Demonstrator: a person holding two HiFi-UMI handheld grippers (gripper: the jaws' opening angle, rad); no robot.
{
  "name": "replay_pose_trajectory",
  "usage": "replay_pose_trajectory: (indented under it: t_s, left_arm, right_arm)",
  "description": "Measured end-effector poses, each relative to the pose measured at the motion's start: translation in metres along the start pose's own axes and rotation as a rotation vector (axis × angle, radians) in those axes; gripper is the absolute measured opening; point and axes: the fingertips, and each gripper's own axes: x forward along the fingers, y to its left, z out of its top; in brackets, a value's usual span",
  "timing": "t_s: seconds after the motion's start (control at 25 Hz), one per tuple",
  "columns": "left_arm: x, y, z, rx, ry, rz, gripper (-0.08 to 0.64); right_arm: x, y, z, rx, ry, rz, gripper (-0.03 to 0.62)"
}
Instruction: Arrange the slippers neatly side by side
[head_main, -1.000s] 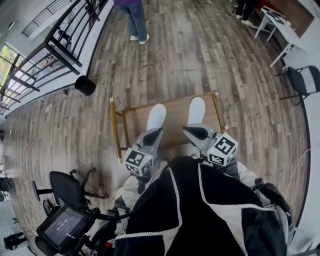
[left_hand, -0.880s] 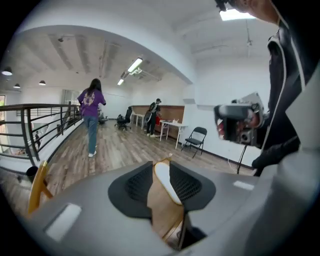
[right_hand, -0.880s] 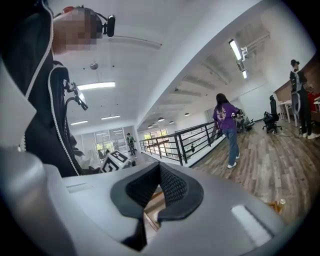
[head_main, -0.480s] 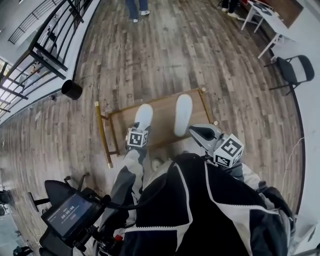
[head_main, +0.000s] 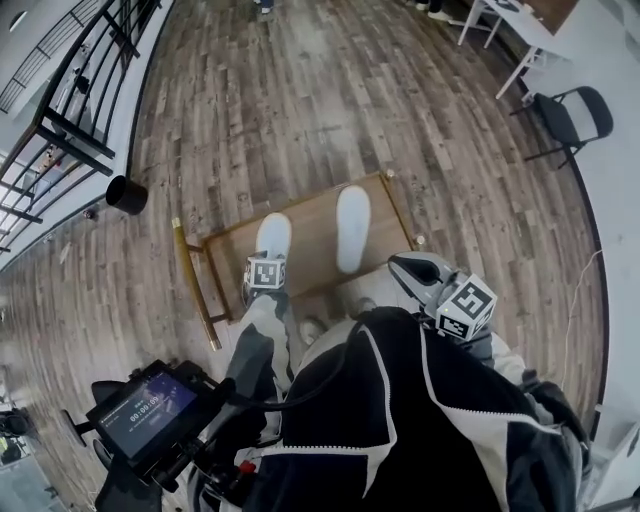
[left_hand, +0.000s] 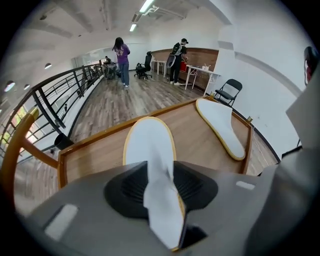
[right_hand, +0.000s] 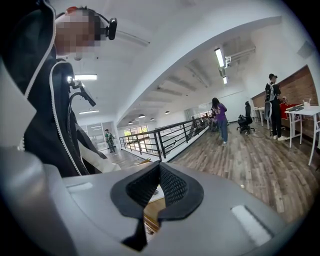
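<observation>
Right hand-held gripper jaws together; black railing, wood floor beyond.

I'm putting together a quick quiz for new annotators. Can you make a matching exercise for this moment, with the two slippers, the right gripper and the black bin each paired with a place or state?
1. left slipper
2. right slipper
3. right gripper
4. black bin

A. lies free on the wooden table
B. stands on the floor beside the railing
C. heel between the left gripper's fingers
D. fingers shut, nothing held

Pairs: 1-C, 2-A, 3-D, 4-B. The left gripper's fingers have just been closing on that heel.
</observation>
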Motion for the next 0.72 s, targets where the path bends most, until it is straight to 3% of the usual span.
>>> replay_pose_trajectory:
  t_s: [0.04,0.08,0.48,0.6,0.72]
  left_arm:
    - [-0.001,0.0,0.0,-0.003,0.008,-0.001,0.064]
    - [-0.001,-0.001,0.001,-0.003,0.011,-0.007,0.028]
    - [-0.011,-0.009,0.007,-0.023,-0.057,-0.029,0.025]
    - [-0.035,-0.013,0.013,-0.066,-0.154,-0.046,0.026]
    - [-0.071,-0.019,0.039,-0.129,-0.315,-0.062,0.025]
  right_arm:
    - [0.0,0.0,0.0,0.0,-0.001,0.002,0.005]
    - [0.0,0.0,0.0,-0.001,-0.001,0.005,0.005]
    - [0.008,0.001,0.001,0.003,-0.009,0.038,0.005]
    - [0.018,0.003,0.0,0.024,-0.013,0.064,0.005]
    - [0.035,-0.002,0.0,0.068,-0.018,0.112,0.005]
